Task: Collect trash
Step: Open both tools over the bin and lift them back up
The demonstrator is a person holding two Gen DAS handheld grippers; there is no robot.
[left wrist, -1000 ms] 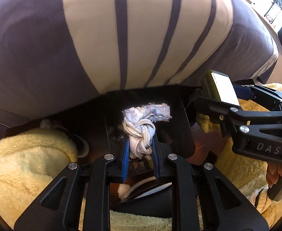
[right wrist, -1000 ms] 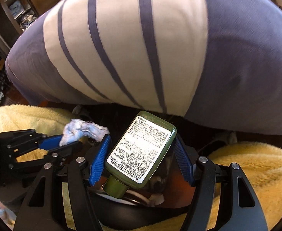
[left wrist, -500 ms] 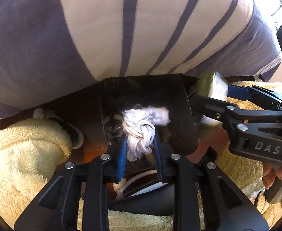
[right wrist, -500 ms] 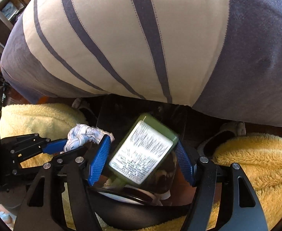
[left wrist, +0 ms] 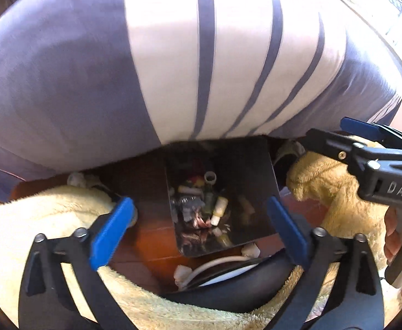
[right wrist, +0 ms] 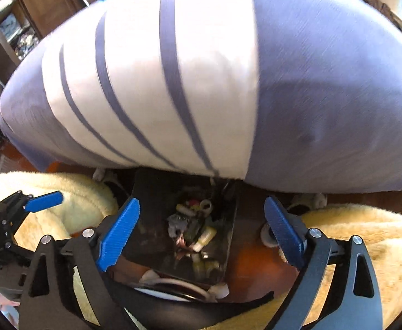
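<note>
Both tools spread wide over a dark bin. The left gripper [left wrist: 201, 225] has its blue pads [left wrist: 110, 231] far apart, holding and touching nothing; the right gripper [right wrist: 206, 232] is likewise fully spread and bare, its pads [right wrist: 118, 231] flanking the bin's opening. Below and between the fingers stands the dark bin [left wrist: 253, 170], on a reddish-brown floor [left wrist: 151, 239] between two yellow fleece-covered legs [left wrist: 36, 220]. Mixed trash [left wrist: 203, 206], small pale and grey pieces, lies at the bin's bottom. Beyond, a purple-and-white striped shirt [left wrist: 173, 55] fills the upper view.
</note>
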